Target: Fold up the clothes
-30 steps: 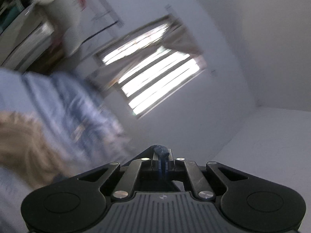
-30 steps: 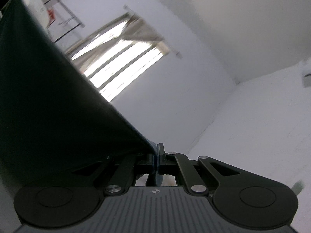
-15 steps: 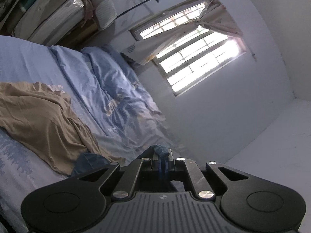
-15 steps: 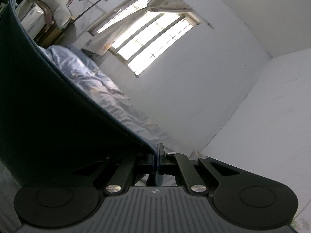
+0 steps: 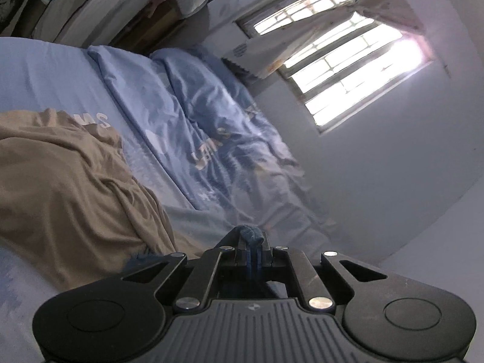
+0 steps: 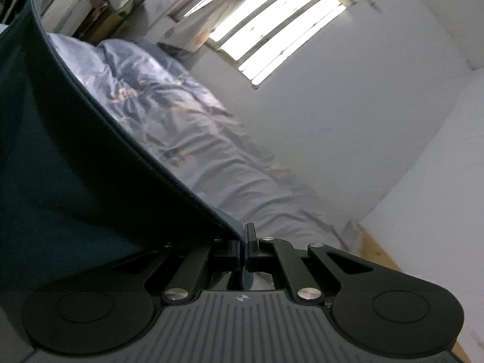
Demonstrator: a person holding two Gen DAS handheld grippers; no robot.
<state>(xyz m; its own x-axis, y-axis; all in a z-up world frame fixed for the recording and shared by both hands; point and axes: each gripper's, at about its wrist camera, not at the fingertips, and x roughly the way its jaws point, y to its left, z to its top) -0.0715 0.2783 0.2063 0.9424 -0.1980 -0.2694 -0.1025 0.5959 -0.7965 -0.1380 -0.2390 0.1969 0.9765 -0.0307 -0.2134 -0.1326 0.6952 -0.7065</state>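
Observation:
My left gripper [image 5: 252,243] is shut on a bunched edge of a dark blue garment [image 5: 250,233], held above the bed. My right gripper [image 6: 244,239] is shut on another edge of the same dark blue garment [image 6: 75,166], which hangs taut as a wide sheet and fills the left half of the right wrist view. A tan garment [image 5: 63,187] lies crumpled on the bed at the left of the left wrist view, under and ahead of my left gripper.
The bed has a light blue sheet [image 5: 45,75] and a rumpled blue printed duvet [image 5: 211,139] along the wall [image 5: 378,166]. A barred window [image 5: 341,69] with a curtain is beyond. Stacked bedding and shelves [image 5: 90,3] stand at the far left.
Both grippers have tilted down from the ceiling and wall toward the bed, still holding the dark blue garment. The bed and the tan garment have come into view.

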